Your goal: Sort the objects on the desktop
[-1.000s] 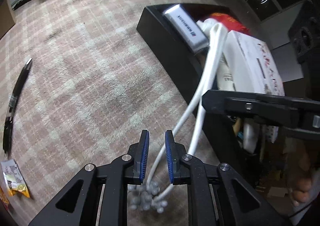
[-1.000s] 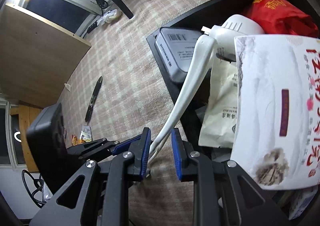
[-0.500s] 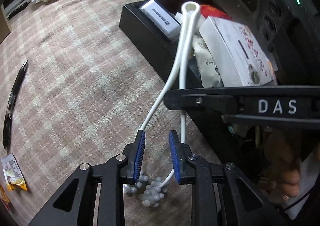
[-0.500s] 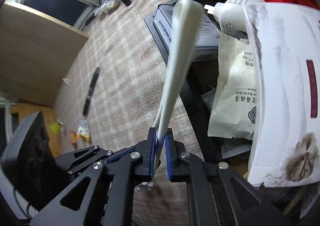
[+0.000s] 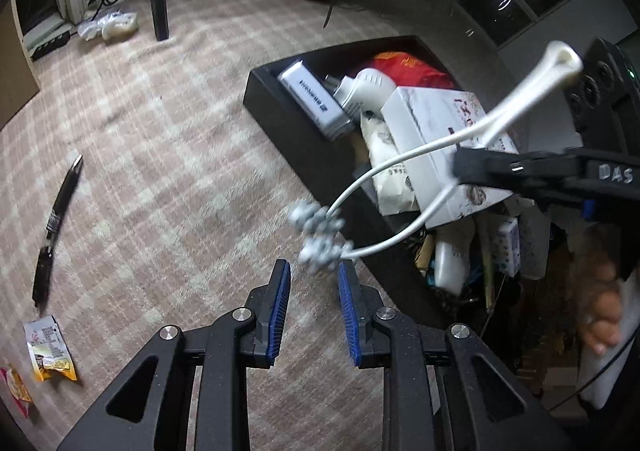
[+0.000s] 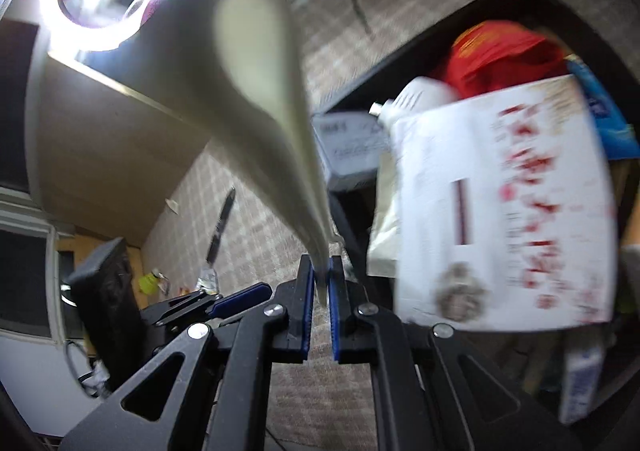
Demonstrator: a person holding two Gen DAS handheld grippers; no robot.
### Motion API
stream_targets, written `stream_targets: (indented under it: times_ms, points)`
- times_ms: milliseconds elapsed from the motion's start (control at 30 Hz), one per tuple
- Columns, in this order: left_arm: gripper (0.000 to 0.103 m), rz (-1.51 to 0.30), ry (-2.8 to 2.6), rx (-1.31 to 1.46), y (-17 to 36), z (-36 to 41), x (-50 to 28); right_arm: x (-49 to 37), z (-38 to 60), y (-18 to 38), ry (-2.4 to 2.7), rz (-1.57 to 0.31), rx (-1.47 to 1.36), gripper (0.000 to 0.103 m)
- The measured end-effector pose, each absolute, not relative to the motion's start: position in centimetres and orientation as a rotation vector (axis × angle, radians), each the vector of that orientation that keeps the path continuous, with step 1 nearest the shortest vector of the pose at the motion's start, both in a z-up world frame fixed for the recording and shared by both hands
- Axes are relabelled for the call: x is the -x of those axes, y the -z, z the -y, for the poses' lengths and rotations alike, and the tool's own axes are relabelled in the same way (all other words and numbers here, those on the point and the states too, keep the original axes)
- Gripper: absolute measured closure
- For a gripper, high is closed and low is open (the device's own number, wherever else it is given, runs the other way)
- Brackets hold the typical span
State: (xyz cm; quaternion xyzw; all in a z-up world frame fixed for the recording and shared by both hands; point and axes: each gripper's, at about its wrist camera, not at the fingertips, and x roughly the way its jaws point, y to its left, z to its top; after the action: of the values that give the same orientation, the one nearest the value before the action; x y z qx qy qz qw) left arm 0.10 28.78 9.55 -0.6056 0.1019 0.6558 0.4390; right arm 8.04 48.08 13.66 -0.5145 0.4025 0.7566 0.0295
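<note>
A white forked massager (image 5: 400,159) with grey beaded rollers (image 5: 316,223) hangs in the air over the edge of the black box (image 5: 280,107). My right gripper (image 6: 320,267) is shut on its white arms, and the looped handle (image 6: 256,91) sticks up close to the lens. In the left wrist view the right gripper (image 5: 472,167) reaches in from the right, clamped on the arms. My left gripper (image 5: 314,271) is open just below the rollers, with nothing between its blue pads (image 5: 280,303).
The black box holds a white patterned carton (image 5: 432,123), a grey pack (image 5: 310,97), a white charger (image 5: 368,87) and a red bag (image 5: 404,65). A black pen (image 5: 60,207) and snack packets (image 5: 48,351) lie on the checked carpet. A person's hand (image 5: 600,315) is at right.
The right gripper closed on the massager's arms and lifted it, so the rollers left the carpet. The left gripper widened, let the arms go and rose.
</note>
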Motion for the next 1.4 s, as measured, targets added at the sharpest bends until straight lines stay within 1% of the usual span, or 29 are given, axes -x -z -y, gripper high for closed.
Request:
stream_targets:
  times_ms: [100,133,200,333,467,533,600,667,833,967,1100,1167,1300,1400]
  points:
    - [0.081,-0.257,-1.625,1.5,-10.4,-29.2,0.8,-10.2,-50.4,-15.3,-2.327,-1.284,1.512,0.096]
    - [0.081,-0.26,-1.626,1.499,-10.6,-30.6,1.0,-10.7,-50.8,-15.8,-2.326,-1.287,1.487,0.096]
    - [0.081,-0.26,-1.625,1.503,-10.3,-30.9,1.2,-12.0,-52.2,-17.0,-2.325,-1.279,1.423,0.096]
    - [0.081,-0.266,-1.609,1.505,-9.5,-32.4,0.5,-13.8,-54.9,-17.2,-2.274,-1.365,1.358,0.096]
    - [0.08,-0.299,-1.601,1.491,-9.9,-33.1,-0.3,-14.6,-56.7,-16.6,-2.204,-1.306,1.35,0.093]
    - [0.08,-0.312,-1.609,1.484,-10.4,-33.0,-0.5,-15.0,-57.4,-16.3,-2.144,-1.27,1.343,0.088]
    - [0.08,-0.315,-1.618,1.481,-10.6,-32.9,-0.5,-15.2,-58.0,-16.1,-2.116,-1.25,1.337,0.067]
    - [0.079,-0.315,-1.63,1.478,-10.9,-32.7,-0.4,-15.5,-58.1,-16.3,-2.114,-1.227,1.31,0.063]
    - [0.079,-0.313,-1.661,1.478,-11.2,-31.9,0.1,-15.4,-57.7,-17.8,-2.165,-1.094,1.302,0.062]
    - [0.079,-0.306,-1.68,1.492,-10.5,-31.6,0.7,-14.7,-56.8,-18.3,-2.207,-1.059,1.309,0.057]
    - [0.075,-0.343,-1.752,1.492,-9.4,-31.7,1.7,-13.7,-55.7,-17.8,-2.21,-1.039,1.337,0.057]
    - [0.075,-0.347,-1.777,1.514,-8.4,-31.8,2.7,-13.3,-55.4,-17.6,-2.209,-1.036,1.348,0.057]
    - [0.075,-0.298,-1.794,1.56,-6.8,-31.3,4.4,-12.6,-54.8,-17.4,-2.226,-1.029,1.379,0.057]
    - [0.075,-0.332,-1.81,1.557,-6.6,-31.1,5.2,-12.5,-54.3,-17.5,-2.244,-1.013,1.382,0.057]
